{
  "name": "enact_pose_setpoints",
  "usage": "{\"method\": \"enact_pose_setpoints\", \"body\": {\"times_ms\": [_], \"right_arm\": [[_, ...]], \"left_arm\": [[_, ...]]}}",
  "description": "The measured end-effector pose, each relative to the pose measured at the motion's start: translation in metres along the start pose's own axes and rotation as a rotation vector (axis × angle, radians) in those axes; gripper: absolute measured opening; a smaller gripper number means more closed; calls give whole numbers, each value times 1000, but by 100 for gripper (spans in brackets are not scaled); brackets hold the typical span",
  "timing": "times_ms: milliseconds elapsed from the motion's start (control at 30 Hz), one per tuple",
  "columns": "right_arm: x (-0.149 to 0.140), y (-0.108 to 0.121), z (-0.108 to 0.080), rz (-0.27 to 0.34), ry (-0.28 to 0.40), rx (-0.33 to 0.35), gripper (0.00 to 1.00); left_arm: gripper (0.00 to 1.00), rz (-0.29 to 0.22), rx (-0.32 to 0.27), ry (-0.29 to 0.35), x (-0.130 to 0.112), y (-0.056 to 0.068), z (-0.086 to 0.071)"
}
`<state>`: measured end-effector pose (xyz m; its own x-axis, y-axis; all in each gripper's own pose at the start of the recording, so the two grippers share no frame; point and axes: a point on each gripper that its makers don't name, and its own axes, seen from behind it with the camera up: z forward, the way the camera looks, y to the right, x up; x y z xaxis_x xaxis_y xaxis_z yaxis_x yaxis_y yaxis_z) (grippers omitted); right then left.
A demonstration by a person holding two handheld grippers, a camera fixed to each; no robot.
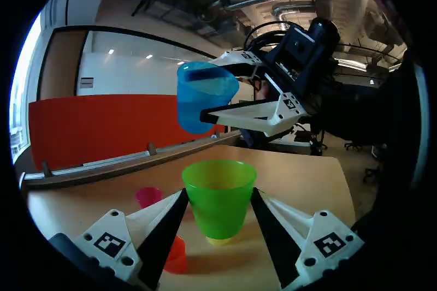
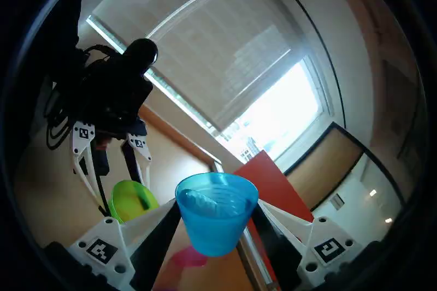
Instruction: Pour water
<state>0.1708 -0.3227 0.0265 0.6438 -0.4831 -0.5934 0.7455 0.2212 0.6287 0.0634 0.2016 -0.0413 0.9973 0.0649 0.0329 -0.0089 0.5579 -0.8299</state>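
Note:
A green cup (image 1: 219, 209) sits upright between the fingers of my left gripper (image 1: 219, 192), which is shut on it just over the wooden table (image 1: 306, 182). A yellow bit (image 1: 220, 241) shows under its base. Higher and farther back, my right gripper (image 1: 210, 90) is shut on a translucent blue cup (image 1: 203, 97), held in the air and tipped slightly. In the right gripper view the blue cup (image 2: 216, 220) fills the gap of my right gripper (image 2: 216, 206), with rippled water inside. Below and left, the left gripper (image 2: 125, 198) holds the green cup (image 2: 131, 201).
A pink cup (image 1: 148, 196) and a red-orange cup (image 1: 176, 255) stand on the table left of the green one. A red partition (image 1: 104, 127) runs along the table's far edge. A bright window (image 2: 273, 111) lies behind. Office chairs (image 1: 355, 146) stand at the right.

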Motion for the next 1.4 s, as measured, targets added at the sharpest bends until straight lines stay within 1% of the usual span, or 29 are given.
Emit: {"method": "enact_pose_setpoints", "body": {"times_ms": [467,1000,1400], "right_arm": [[1,3,5,-73,-16,6,89],[2,4,6,-175,-30,3,89],[0,5,5,-222,-46,3,89]], "left_arm": [[83,-3,2,10,3,-1,0],[83,7,-7,12,5,3,0],[83,10,-10,13,6,4,0]]}}
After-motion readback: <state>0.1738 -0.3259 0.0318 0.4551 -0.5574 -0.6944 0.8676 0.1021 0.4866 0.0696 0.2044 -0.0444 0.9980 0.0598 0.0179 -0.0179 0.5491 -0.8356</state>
